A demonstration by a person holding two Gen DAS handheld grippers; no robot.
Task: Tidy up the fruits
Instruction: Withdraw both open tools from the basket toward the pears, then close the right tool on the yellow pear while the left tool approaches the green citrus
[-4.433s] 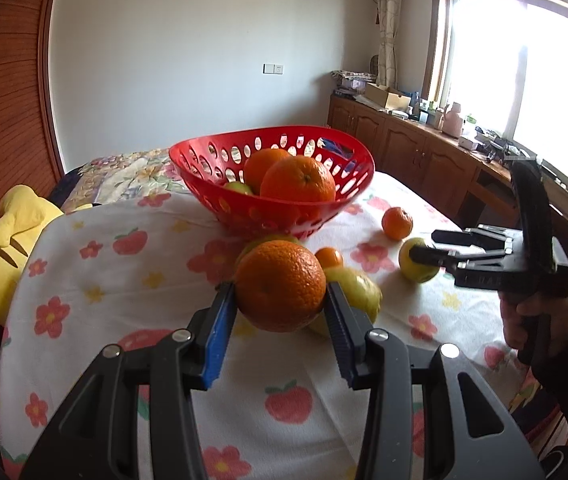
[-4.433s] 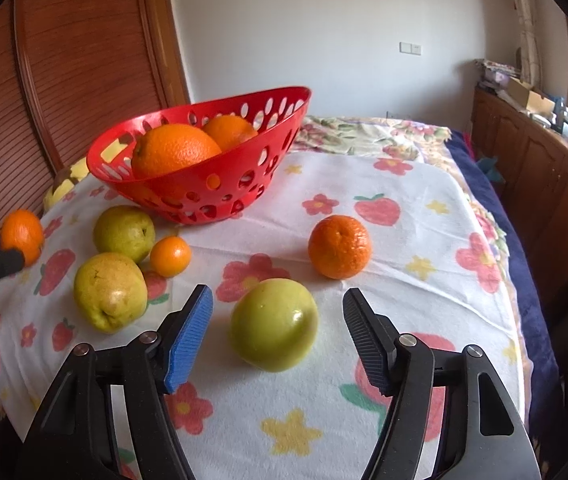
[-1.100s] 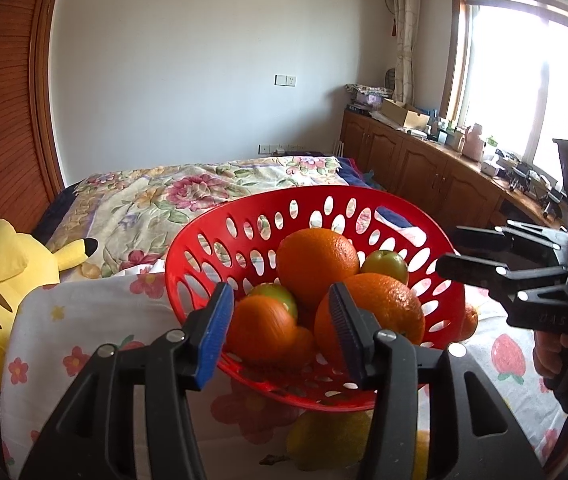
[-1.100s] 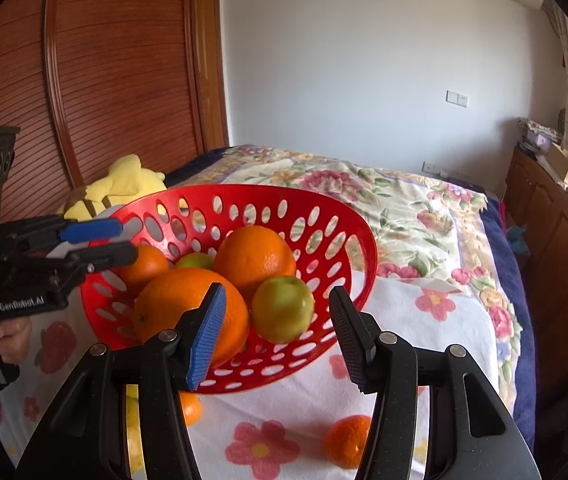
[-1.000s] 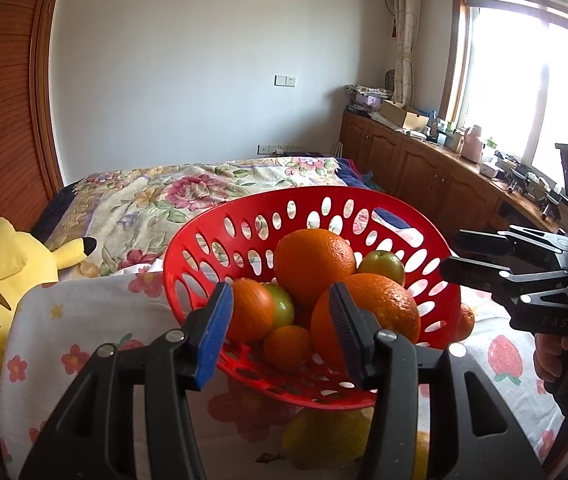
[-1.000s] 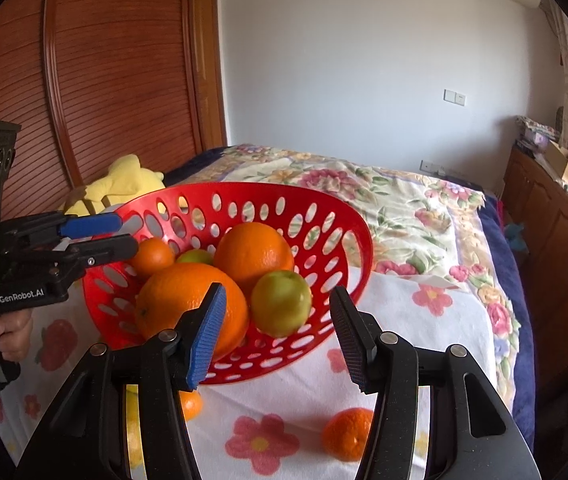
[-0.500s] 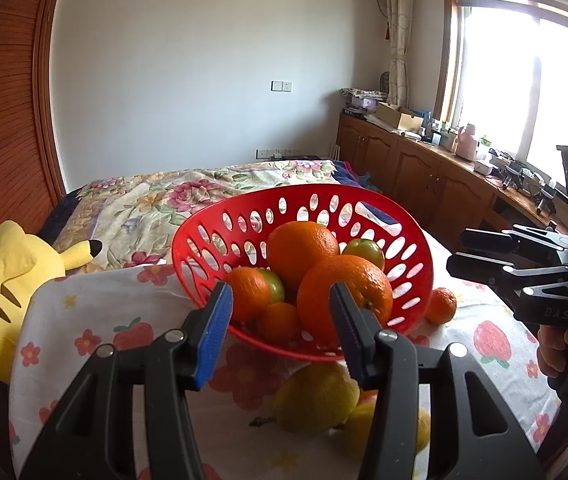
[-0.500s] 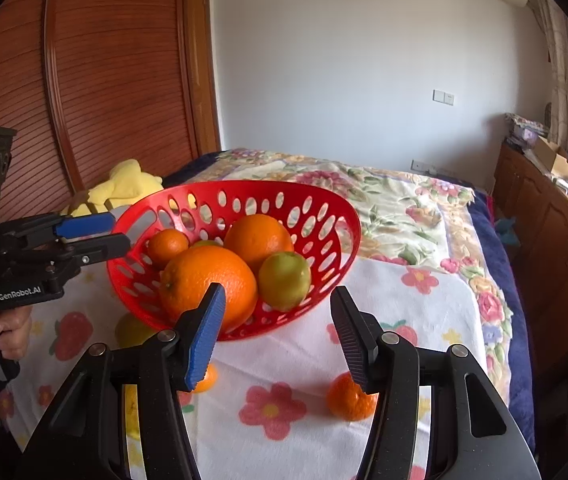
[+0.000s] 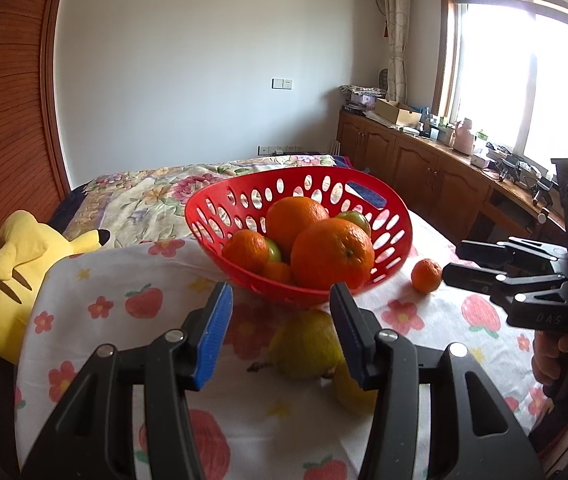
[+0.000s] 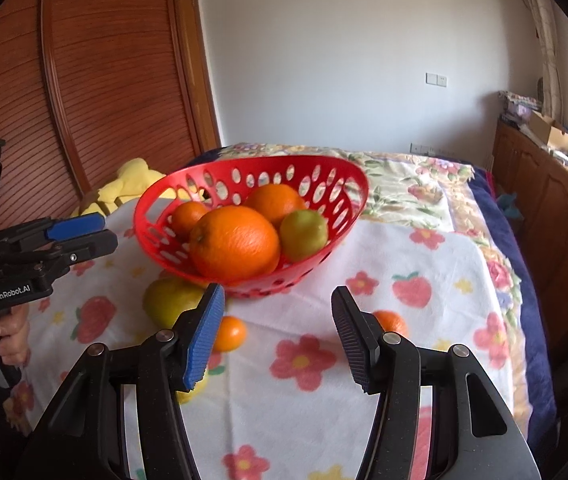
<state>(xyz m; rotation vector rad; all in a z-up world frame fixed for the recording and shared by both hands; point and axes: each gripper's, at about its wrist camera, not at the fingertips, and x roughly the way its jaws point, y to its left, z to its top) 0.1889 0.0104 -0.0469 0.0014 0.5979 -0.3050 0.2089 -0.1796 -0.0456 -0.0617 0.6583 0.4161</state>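
Both claws, left gripper (image 9: 280,332) and right gripper (image 10: 276,340), gape empty before the red basket (image 9: 388,248) of oranges. Pears (image 9: 304,344) lie just before the basket. Only the right wrist view shows a small orange (image 10: 230,333) beside them.

Bright daylight from the blown-out window (image 9: 532,80) (fisheye edges bend, corners dark).
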